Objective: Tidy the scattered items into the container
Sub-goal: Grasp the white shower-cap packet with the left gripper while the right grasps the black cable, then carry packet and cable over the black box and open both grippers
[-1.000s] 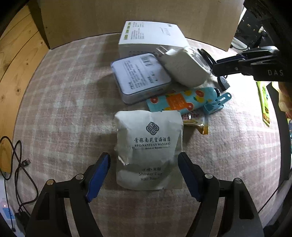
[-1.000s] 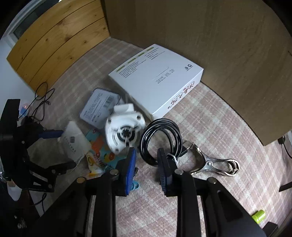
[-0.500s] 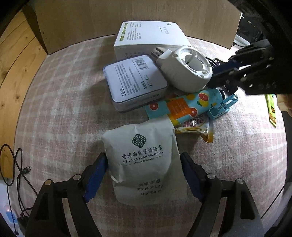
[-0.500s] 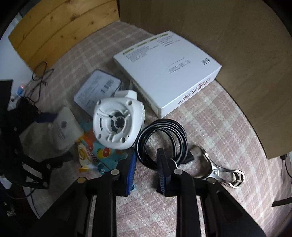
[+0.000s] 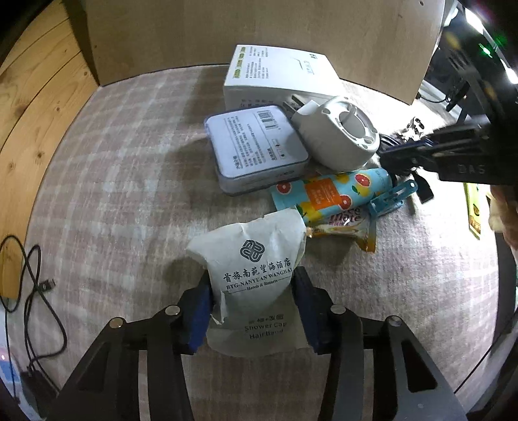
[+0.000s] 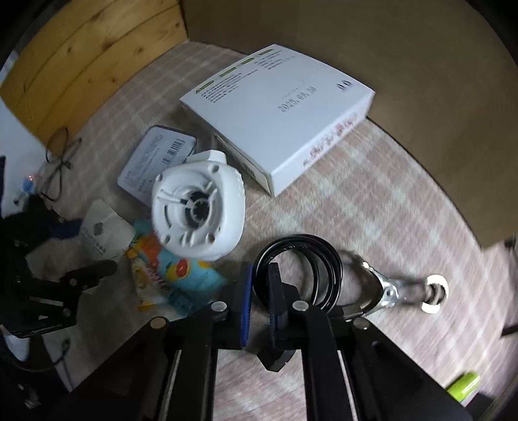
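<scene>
Left gripper (image 5: 252, 307): blue pads pressed against both side edges of the white shower-cap pouch (image 5: 255, 285); clamped on it, paper buckled between them.
Shower-cap pouch: nearest item in the left wrist view, long axis running straight out along the fingers, top edge touching the snack sachet (image 5: 343, 226).
Right gripper (image 6: 260, 301): jaws close together, pinching the near arc of the coiled black cable (image 6: 301, 268); grip looks firm, but motion blur hides the lowest contact.
Coiled black cable: on the checked cloth (image 5: 123, 168), just beside the metal clip (image 6: 382, 288), loop extending away from the fingers.
Other clutter: white box (image 6: 275, 110); flat grey tin (image 5: 255, 145); white round plug device (image 6: 197, 210) resting over the fruit-print tube (image 5: 333, 194); blue clothes peg (image 5: 388, 197).
Container: not identifiable for certain; a cardboard wall (image 5: 259, 29) stands behind the pile.
Key relation: each gripper has its own item, both held at the near end; judged next, lift and carry toward the cardboard side.
Risk: pouch may slip out of its sideways pinch.
</scene>
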`<state>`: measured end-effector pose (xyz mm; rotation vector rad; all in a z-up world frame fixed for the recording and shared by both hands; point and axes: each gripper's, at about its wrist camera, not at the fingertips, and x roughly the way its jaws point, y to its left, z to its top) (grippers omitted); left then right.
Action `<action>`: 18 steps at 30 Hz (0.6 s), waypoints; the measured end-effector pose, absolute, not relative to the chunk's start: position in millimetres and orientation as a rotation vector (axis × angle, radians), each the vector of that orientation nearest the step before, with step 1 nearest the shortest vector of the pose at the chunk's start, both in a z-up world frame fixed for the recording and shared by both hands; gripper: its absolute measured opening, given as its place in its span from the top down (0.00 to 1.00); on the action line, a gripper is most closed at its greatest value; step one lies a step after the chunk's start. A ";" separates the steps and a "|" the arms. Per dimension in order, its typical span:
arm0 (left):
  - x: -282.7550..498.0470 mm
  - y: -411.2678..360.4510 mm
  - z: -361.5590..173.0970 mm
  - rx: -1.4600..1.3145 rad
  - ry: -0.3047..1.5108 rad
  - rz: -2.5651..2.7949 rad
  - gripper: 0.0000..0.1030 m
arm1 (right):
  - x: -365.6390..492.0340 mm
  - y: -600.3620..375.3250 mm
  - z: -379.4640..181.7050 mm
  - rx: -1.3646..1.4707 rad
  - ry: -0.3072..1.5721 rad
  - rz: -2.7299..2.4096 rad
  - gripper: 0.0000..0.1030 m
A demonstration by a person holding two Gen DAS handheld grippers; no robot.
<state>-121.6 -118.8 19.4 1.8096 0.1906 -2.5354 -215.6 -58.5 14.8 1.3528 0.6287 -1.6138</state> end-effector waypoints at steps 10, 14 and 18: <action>-95.2 -129.8 42.7 1.752 0.308 -2.534 0.60 | -206.8 -12.4 49.4 1.373 0.365 -1.671 0.92; -77.8 -124.8 58.3 1.704 0.292 -2.564 0.60 | -192.6 16.9 72.1 1.347 0.331 -1.703 0.92; -50.4 -116.7 78.3 1.671 0.238 -2.605 0.60 | -177.2 59.9 99.0 1.320 0.331 -1.758 0.92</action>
